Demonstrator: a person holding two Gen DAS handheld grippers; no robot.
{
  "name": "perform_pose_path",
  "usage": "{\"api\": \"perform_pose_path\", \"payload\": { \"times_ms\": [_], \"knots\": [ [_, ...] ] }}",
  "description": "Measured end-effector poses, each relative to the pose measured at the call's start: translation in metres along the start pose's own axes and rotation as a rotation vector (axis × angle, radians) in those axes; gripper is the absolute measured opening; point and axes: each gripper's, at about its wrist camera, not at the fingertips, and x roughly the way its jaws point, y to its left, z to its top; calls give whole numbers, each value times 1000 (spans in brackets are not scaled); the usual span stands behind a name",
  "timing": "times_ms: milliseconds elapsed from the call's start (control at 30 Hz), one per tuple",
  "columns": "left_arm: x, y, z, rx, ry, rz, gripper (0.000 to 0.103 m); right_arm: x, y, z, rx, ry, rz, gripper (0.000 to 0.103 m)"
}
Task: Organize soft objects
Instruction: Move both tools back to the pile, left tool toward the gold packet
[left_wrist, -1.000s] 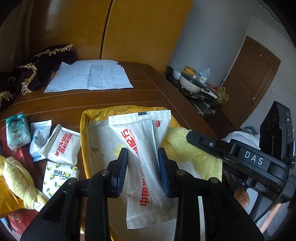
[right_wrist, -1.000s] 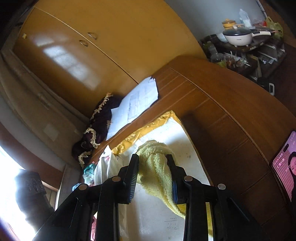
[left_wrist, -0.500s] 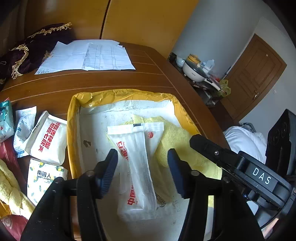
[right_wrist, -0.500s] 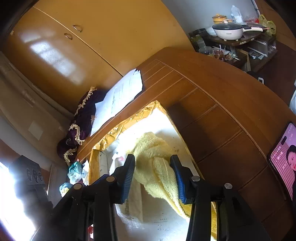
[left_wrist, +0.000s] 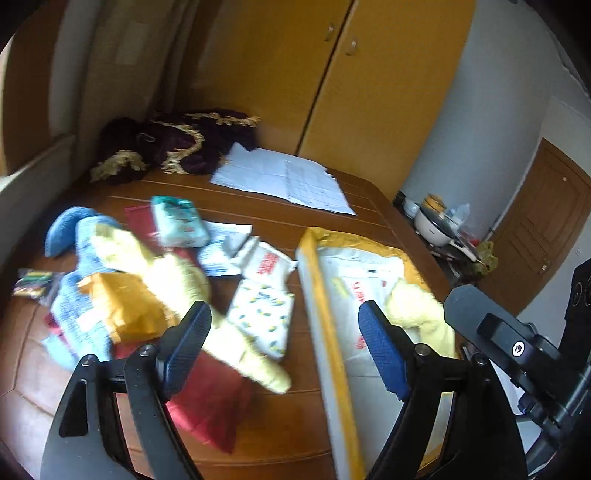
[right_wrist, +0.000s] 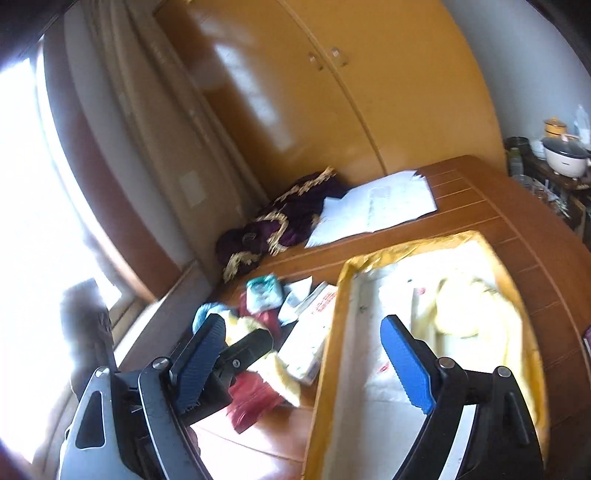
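A yellow-rimmed box stands on the wooden table. In it lie a white packet with red lettering and a yellow towel, also seen from the right as towel and packet. My left gripper is open and empty above the box's left rim. My right gripper is open and empty over the box rim. Left of the box lies a pile: another yellow towel, a blue cloth, a teal packet, a lemon-print packet and a red-lettered packet.
An orange bag and a red bag lie under the pile. Papers and a dark purple cloth with gold trim sit at the table's far side by the wardrobe. A side stand with a cooker is at the right.
The left gripper let go of the white packet, the right of the yellow towel; both now lie in the box. Both grippers opened wide and drew back, swinging left toward the pile.
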Motion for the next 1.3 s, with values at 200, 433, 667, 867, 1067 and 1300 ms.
{"api": "perform_pose_path", "payload": {
  "times_ms": [200, 433, 667, 867, 1067, 1300],
  "knots": [
    [-27, 59, -17, -30, -17, 142, 82, 31, 44, -25, -82, 116, 76, 88],
    [-36, 95, -27, -19, 73, 122, 82, 51, 66, -57, -99, 201, 95, 88],
    [-40, 121, -40, -100, 27, 193, 82, 69, 85, -79, -191, 263, 75, 88],
    [-28, 138, -43, -199, 79, 159, 82, 82, 80, -94, -204, 344, 41, 88],
    [-16, 138, -51, -224, 126, 172, 82, 99, 70, -107, -168, 451, 25, 88],
    [-10, 135, -55, -223, 139, 205, 82, 99, 63, -104, -147, 463, 59, 90]
  ]
}}
